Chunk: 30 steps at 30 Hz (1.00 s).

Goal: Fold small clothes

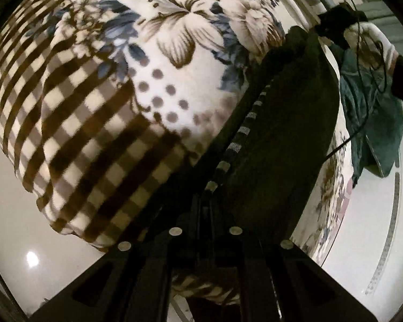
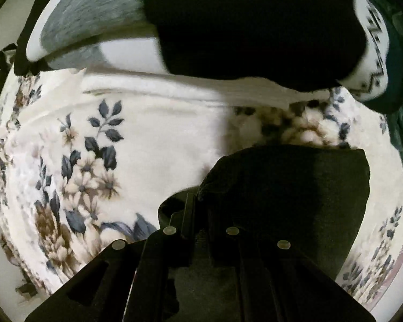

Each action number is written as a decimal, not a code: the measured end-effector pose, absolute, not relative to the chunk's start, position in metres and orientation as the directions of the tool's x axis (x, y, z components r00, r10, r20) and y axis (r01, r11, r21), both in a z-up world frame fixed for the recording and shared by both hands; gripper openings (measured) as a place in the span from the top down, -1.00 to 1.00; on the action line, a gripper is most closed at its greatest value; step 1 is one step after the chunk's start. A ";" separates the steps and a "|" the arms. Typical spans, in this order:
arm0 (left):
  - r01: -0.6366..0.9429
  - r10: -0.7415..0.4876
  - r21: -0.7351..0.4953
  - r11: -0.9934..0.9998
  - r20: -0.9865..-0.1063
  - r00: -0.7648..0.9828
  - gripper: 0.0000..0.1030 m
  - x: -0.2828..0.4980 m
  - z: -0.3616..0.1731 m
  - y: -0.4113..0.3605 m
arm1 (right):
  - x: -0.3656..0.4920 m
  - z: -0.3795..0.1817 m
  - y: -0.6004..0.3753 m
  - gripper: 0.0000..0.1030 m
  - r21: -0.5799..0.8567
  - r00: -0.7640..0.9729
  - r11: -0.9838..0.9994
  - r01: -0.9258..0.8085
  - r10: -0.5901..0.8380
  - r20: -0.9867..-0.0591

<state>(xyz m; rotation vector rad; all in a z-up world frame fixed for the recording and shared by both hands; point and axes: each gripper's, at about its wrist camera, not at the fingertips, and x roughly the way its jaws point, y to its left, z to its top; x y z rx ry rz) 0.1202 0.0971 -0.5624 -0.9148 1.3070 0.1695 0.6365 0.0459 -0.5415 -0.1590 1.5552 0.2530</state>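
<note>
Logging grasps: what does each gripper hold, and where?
Both pinch the dark garment: left gripper at its striped edge, right gripper at a corner.

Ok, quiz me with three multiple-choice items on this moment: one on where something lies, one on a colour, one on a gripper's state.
1. The dark garment lies on:
A. a floral blanket
B. a wooden table
C. a metal tray

2. The cloth hanging beside the gloved hand is:
A. red
B. teal
C. yellow

3. The right gripper is:
A. open and clear of cloth
B. shut on the dark garment
C. out of view

Answers:
1 A: the floral blanket shows all around it.
2 B: the teal cloth is blue-green.
3 B: dark fabric bunches between its closed fingers.
</note>
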 end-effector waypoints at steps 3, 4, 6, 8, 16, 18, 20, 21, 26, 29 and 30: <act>-0.559 -0.389 -0.479 0.676 -0.877 0.282 0.93 0.114 -0.561 0.100 | 0.629 -0.532 0.050 0.86 0.070 0.002 0.968 -0.242 0.073 -0.997; -0.554 -0.388 -0.476 0.682 -0.879 0.278 0.93 0.112 -0.560 0.102 | 0.624 -0.524 0.050 0.86 0.073 0.016 0.966 -0.246 0.079 -0.997; -0.545 -0.378 -0.458 0.702 -0.888 0.260 1.00 0.106 -0.558 0.107 | 0.612 -0.502 0.044 0.86 0.072 0.062 0.963 -0.259 0.090 -0.994; -0.562 -0.376 -0.447 0.696 -0.894 0.245 1.00 0.098 -0.562 0.114 | 0.600 -0.483 0.041 0.86 0.052 0.122 0.957 -0.284 0.090 -0.988; -0.604 -0.358 -0.423 0.676 -0.904 0.233 0.97 0.101 -0.568 0.139 | 0.606 -0.502 0.073 0.86 0.050 0.106 0.940 -0.338 0.091 -0.990; -0.612 -0.371 -0.436 0.660 -0.897 0.240 0.96 0.107 -0.566 0.141 | 0.610 -0.528 0.075 0.81 0.017 0.050 0.930 -0.368 0.038 -0.998; -0.605 -0.408 -0.472 0.642 -0.878 0.252 0.77 0.114 -0.566 0.142 | 0.608 -0.528 0.063 0.50 0.056 0.038 0.939 -0.339 0.073 -0.997; -0.600 -0.410 -0.472 0.646 -0.877 0.249 0.57 0.118 -0.565 0.142 | 0.600 -0.521 0.051 0.31 0.112 0.032 0.938 -0.327 0.129 -0.991; -0.516 -0.459 -0.524 0.678 -0.849 0.260 -0.30 0.142 -0.563 0.118 | 0.535 -0.496 -0.009 -0.07 0.219 -0.011 0.918 -0.331 0.228 -0.974; -0.463 -0.457 -0.502 0.731 -0.863 0.213 -0.25 0.156 -0.573 0.092 | 0.485 -0.497 -0.052 -0.07 0.250 -0.059 0.921 -0.299 0.243 -0.968; -0.456 -0.445 -0.488 0.744 -0.871 0.207 -0.05 0.158 -0.575 0.090 | 0.468 -0.500 -0.067 -0.07 0.259 -0.075 0.923 -0.284 0.248 -0.966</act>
